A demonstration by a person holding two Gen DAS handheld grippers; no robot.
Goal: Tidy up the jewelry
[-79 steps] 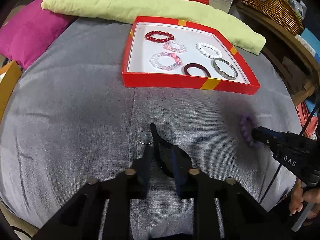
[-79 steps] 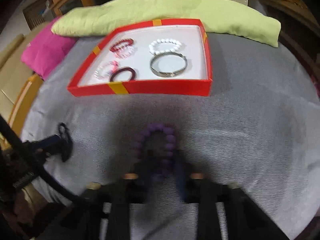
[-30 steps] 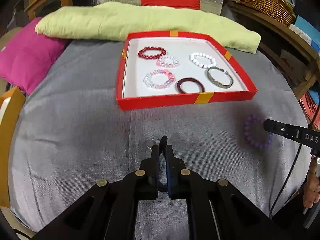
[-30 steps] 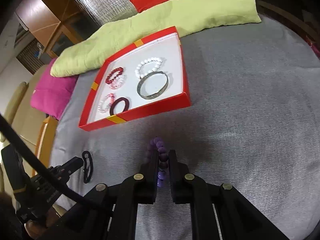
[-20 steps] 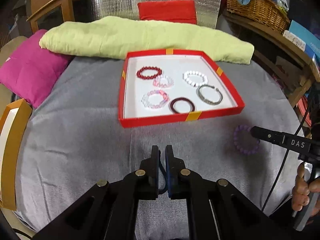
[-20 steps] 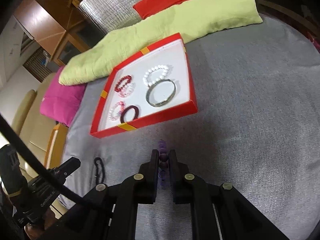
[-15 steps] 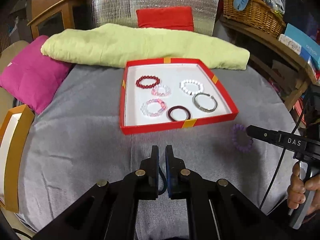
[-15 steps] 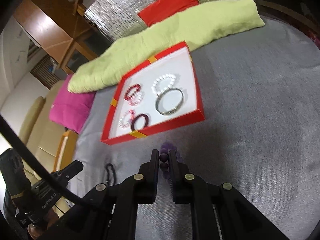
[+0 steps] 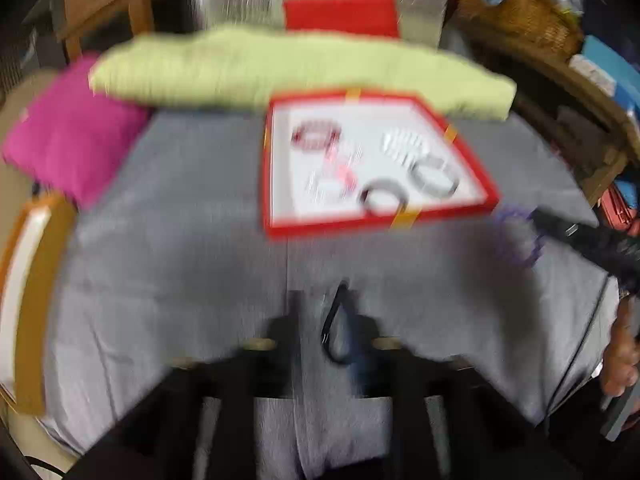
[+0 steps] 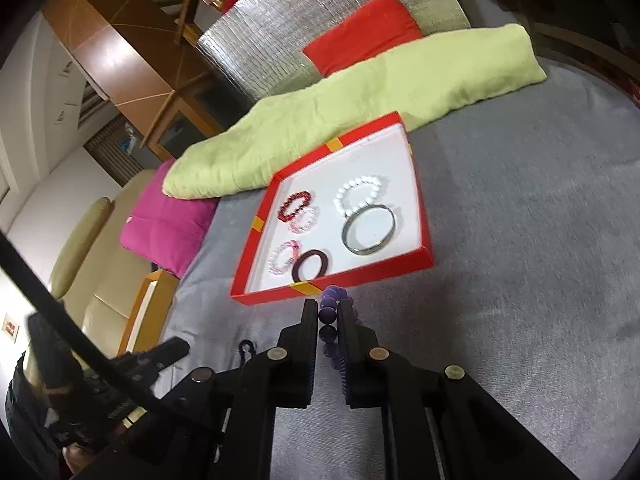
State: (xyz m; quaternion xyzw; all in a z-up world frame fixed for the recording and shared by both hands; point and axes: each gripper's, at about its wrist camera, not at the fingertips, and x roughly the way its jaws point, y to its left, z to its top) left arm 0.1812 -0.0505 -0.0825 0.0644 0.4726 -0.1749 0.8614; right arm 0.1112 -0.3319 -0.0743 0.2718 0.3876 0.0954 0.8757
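A red tray (image 10: 426, 240) with a white floor lies on the grey bed and holds several bracelets, among them a silver bangle (image 10: 368, 230) and a dark ring (image 10: 310, 266). The tray also shows in the blurred left wrist view (image 9: 280, 168). My right gripper (image 10: 328, 310) is shut on a purple bead bracelet (image 10: 329, 307), held above the bed just before the tray's near edge. That bracelet shows in the left wrist view (image 9: 516, 236). My left gripper (image 9: 328, 308) holds a black bracelet (image 9: 336, 328) above the grey cover; the view is heavily blurred.
A long green pillow (image 10: 360, 120) lies behind the tray, with a magenta cushion (image 10: 164, 224) to its left and a red cushion (image 10: 368, 28) behind. A wooden frame (image 9: 36, 280) stands at the bed's left edge. A wicker basket (image 9: 520, 8) sits at the back right.
Both grippers have lifted with their bracelets and moved toward the tray. The left view has become blurred with motion, and its fingers look a little further apart.
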